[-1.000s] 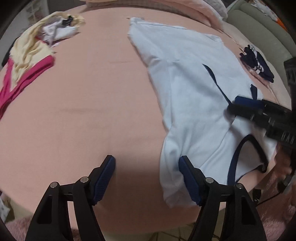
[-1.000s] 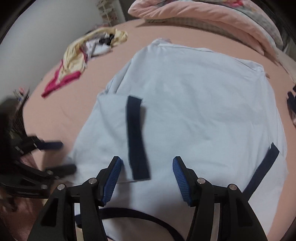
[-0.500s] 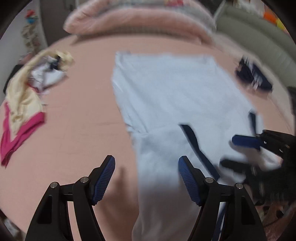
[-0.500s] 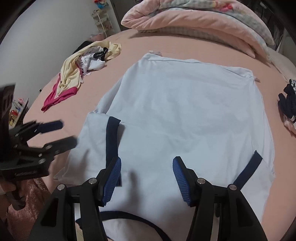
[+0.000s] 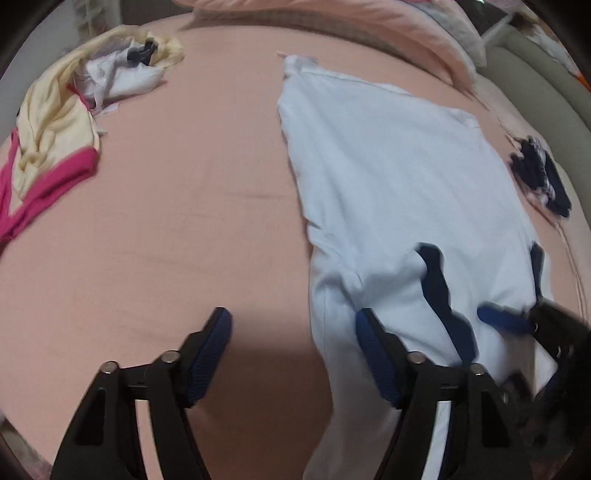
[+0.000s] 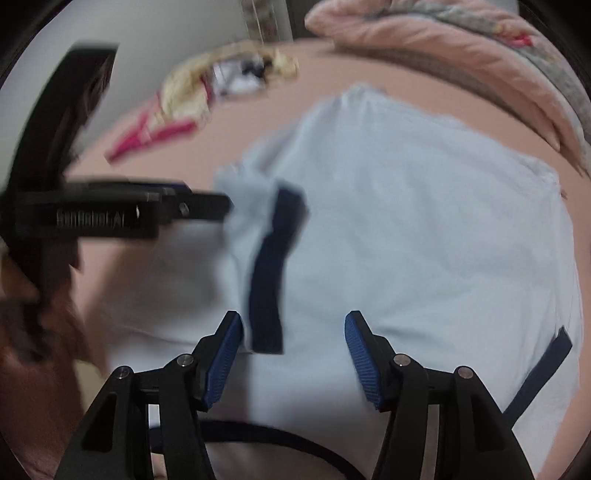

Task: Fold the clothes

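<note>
Pink bed (image 5: 184, 221), one pale-blue shirt (image 5: 388, 166), two grippers, one clothes heap (image 5: 55, 122)

Pink-sheeted bed (image 5: 192, 206), folded quilt (image 6: 443, 44), pale wall (image 6: 147, 29).

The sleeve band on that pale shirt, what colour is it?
Dark navy sleeve band on the light blue shirt, clearest in the right wrist view.

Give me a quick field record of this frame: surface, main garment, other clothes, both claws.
surface: pink bed sheet
main garment: pale blue T-shirt with navy trim, spread flat; one navy-cuffed sleeve folded in over the body
other clothes: yellow and pink pile at far left; dark bundle at right edge
left claw: closing, over the shirt's edge, pads not pressing cloth
right claw: opening, above the shirt near the collar, nothing gripped
</note>
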A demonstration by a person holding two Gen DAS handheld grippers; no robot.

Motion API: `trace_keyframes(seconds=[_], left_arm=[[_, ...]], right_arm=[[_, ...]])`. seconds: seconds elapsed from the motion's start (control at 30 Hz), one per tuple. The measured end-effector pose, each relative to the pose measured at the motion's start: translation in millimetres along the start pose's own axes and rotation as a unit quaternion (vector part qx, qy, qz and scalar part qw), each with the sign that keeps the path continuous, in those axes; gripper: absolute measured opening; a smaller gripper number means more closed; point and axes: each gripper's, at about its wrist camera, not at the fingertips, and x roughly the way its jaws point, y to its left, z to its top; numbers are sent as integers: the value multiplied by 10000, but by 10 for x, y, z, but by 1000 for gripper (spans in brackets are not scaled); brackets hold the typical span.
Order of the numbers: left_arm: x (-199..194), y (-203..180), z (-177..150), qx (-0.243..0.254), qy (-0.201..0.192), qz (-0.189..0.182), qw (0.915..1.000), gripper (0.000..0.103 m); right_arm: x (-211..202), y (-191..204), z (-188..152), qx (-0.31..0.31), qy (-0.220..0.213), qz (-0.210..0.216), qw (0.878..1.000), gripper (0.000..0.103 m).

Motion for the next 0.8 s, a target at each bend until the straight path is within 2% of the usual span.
trace_keyframes(seconds=[0.07,0.13,0.2,0.27,0.33,0.43,0.47,0.53,0.63,0.7,0.8], left_arm=[[-288,-27,-125,-3,-238,-158,9996,65],[-333,-112,-281,136,-31,-287,9995,65],[-153,-217,-405,466,276,88,9985,65],[3,-266,-477,659,552,541,9948,65],[-79,-303,-522,634,464,687,9945,65],[-312,-441,-589,751,46,436,9962,65],[-364,-532,-622,942,-118,309,9950,65],[-362,-733,-725,1412,-354,402,9885,65],[-59,-907,-849,1985,25,591,9783,65],[-54,-966,-971,2256,-55,844,9706,65],[-85,-860,-990,2038,70,718,9764,65]], right_arm=[[-53,-63,14,149,106,-16,9998,60],[-240,-128,40,286,-109,-8,9995,61],[-347,-164,53,400,-213,-137,9989,61],[-340,-175,6,494,-100,-414,9979,61],[-291,-193,-126,630,112,-656,9958,61],[-356,-201,-399,766,150,-812,9936,61],[-428,-179,-476,809,63,-862,9930,61],[-535,-173,-567,965,-60,-941,9909,61],[-589,-295,-755,1254,103,-1196,9848,61],[-566,-328,-917,1342,294,-1290,9821,61],[-667,-234,-1134,1300,294,-1327,9822,61]])
